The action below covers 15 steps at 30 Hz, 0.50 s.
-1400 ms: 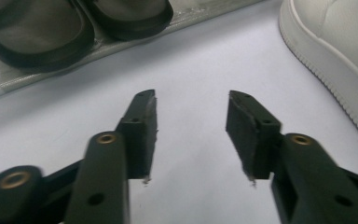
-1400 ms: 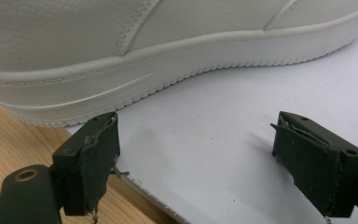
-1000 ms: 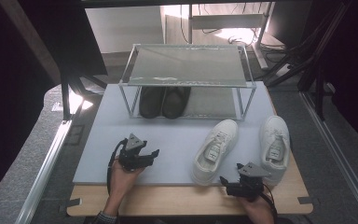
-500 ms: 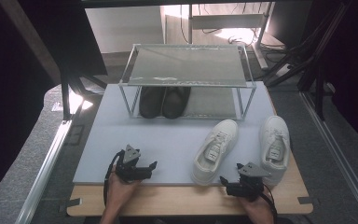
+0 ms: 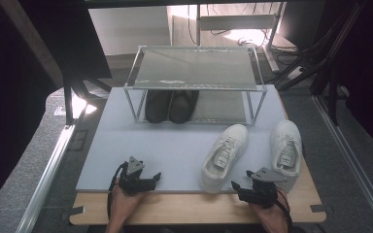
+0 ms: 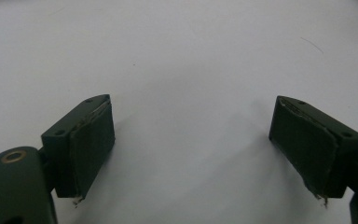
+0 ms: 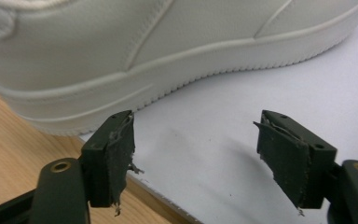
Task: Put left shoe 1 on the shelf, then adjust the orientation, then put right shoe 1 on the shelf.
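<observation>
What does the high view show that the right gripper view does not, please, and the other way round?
The high view takes in the wire rack with the black shoes under it, both white sneakers, the left gripper and both hands.

The right gripper view gives the close detail: the right gripper has frayed pads, its jaws stand apart with nothing between them, and they have just been closing. A sneaker's sole edge lies just ahead of them.

Both show the grey mat, the wooden table edge and a white sneaker.
</observation>
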Available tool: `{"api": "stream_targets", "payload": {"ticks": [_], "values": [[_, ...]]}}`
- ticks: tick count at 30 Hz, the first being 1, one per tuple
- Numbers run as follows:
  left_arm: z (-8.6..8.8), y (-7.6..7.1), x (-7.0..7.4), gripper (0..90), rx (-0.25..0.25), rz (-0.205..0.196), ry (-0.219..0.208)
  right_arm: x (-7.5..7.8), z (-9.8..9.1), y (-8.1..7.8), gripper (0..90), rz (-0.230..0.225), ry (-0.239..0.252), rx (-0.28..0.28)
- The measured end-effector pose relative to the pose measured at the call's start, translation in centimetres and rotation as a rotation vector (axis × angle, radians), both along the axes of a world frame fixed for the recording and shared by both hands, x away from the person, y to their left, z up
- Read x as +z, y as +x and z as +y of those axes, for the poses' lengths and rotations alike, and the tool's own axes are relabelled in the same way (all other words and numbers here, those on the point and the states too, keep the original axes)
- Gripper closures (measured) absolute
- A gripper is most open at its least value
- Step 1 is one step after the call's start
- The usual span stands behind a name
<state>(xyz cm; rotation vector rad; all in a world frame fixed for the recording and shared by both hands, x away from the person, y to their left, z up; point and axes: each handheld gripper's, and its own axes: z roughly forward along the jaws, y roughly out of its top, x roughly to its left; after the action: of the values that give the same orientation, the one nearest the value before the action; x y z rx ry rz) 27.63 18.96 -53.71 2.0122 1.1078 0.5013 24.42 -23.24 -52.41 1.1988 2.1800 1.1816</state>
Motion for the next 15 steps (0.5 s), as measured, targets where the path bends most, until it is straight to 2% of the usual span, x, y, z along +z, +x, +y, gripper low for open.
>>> {"api": "stream_targets", "payload": {"ticks": [2,6,8,11,15], "values": [[0.1,-0.1,-0.3,13.2,0.003,-0.018,-0.016,0.2,0.0,0.0,32.5,0.009,0.006,0.012],[0.1,-0.1,-0.3,13.3,0.004,-0.019,-0.017,0.7,-0.1,0.0,41.7,0.030,0.006,0.056],[0.1,-0.1,-0.3,13.4,0.004,-0.019,-0.017,1.1,-0.2,0.0,44.8,0.036,0.008,0.058],[0.1,-0.1,-0.3,13.4,0.003,-0.018,-0.017,1.6,-0.4,0.0,45.9,0.057,0.019,0.062],[0.1,-0.1,-0.3,13.4,0.004,-0.018,-0.017,1.8,-0.3,0.1,47.8,0.069,0.001,0.080]]}}
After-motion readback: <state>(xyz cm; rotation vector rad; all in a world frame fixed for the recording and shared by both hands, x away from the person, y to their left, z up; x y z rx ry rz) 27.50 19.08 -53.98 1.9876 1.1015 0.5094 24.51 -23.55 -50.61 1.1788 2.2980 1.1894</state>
